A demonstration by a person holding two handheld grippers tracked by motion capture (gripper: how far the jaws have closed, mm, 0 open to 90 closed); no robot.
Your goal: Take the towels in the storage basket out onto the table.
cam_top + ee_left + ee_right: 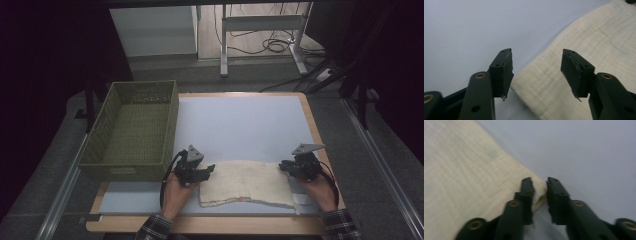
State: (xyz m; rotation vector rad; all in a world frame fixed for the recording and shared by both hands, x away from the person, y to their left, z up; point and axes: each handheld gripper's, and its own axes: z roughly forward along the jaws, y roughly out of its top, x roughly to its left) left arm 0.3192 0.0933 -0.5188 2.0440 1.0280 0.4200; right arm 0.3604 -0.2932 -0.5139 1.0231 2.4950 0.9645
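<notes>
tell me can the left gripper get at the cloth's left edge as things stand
Probably yes: the left gripper stands open right at the edge of the cloth, with bare table beside it and nothing in the way.

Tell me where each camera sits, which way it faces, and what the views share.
High view: above the person's side, looking forward and down on the pale blue table mat, green woven basket, cream folded cloth, both hands and checked sleeves.
Left gripper view: rides the left gripper, looking along its open black jaws at the cloth's edge.
Right gripper view: rides the right gripper, jaws nearly together at a cloth corner.
All three share the cloth and mat.
</notes>
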